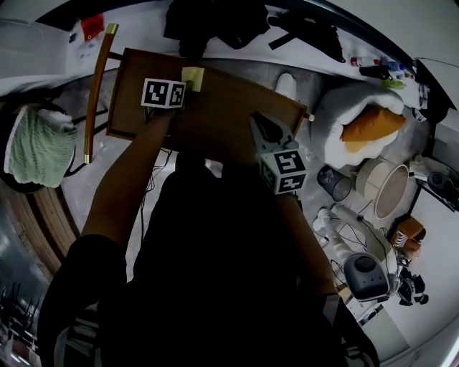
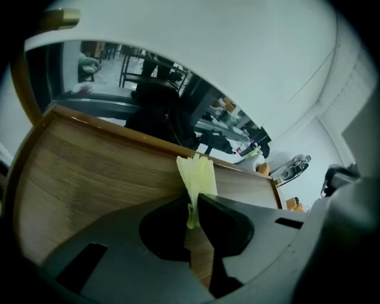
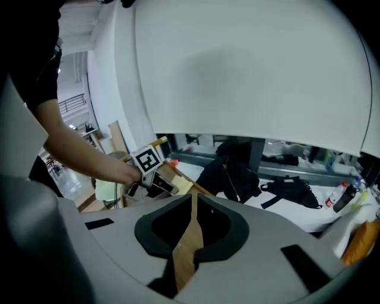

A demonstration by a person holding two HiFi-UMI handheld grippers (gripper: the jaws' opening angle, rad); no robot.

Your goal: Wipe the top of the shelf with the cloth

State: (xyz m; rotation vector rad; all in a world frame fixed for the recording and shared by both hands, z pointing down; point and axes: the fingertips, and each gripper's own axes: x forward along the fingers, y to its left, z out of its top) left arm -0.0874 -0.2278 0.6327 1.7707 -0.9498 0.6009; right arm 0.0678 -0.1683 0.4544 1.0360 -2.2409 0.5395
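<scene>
The brown wooden shelf top (image 1: 222, 107) lies below me, seen from above in the head view. My left gripper (image 1: 183, 87) is over its far left part, shut on a pale yellow cloth (image 1: 192, 77). In the left gripper view the cloth (image 2: 199, 175) stands pinched between the jaws (image 2: 193, 205) just above the wood grain (image 2: 89, 178). My right gripper (image 1: 257, 127) hovers over the shelf's right part with its jaws shut and nothing in them. In the right gripper view (image 3: 193, 205) only a strip of wood shows between them, and the left gripper's marker cube (image 3: 146, 158) is at far left.
A wooden pole with a brass tip (image 1: 97, 86) leans left of the shelf. A green towel (image 1: 39, 147) hangs further left. Black bags (image 1: 237, 21) lie on the white ledge behind. A white cushioned seat with an orange pillow (image 1: 373, 123) and a small bin (image 1: 334, 183) are on the right.
</scene>
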